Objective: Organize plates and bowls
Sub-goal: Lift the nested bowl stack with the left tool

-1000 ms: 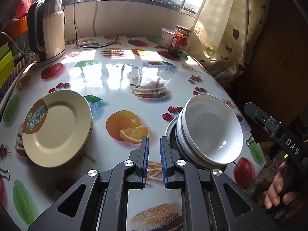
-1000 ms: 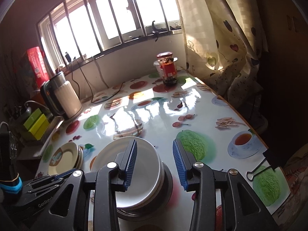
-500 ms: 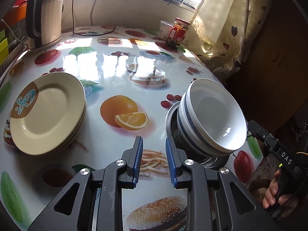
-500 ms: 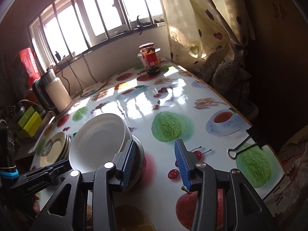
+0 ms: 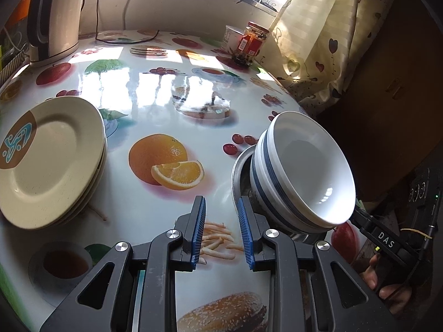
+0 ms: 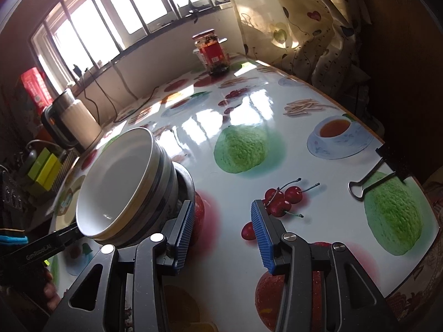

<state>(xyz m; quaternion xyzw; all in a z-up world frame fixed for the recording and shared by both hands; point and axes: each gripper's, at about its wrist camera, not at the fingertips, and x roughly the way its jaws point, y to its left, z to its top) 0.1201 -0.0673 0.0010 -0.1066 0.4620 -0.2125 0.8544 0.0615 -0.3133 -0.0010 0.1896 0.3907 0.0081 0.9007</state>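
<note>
A stack of white bowls with blue bands (image 5: 304, 166) leans inside a metal bowl (image 5: 238, 171) near the table's right edge. My left gripper (image 5: 220, 202) hangs open over the tablecloth just left of the metal bowl, nothing between its fingers. A stack of cream plates (image 5: 47, 160) with a brown and blue mark sits at the left. In the right wrist view the same bowls (image 6: 119, 177) and metal bowl (image 6: 185, 182) lie to the left. My right gripper (image 6: 223, 207) is open and empty beside them, its left finger close to the metal bowl.
An electric kettle (image 5: 55, 19) with its cord stands at the back left. A red-labelled jar (image 5: 249, 44) and a white cup stand at the back by the curtain. A black binder clip (image 6: 371, 179) grips the table's right edge. Green and yellow boxes (image 6: 44, 166) sit beyond the left edge.
The left jaws went from nearly shut to open. Both grippers sank toward the table. The right gripper shifted right, so the bowls now lie left of its fingers instead of behind them.
</note>
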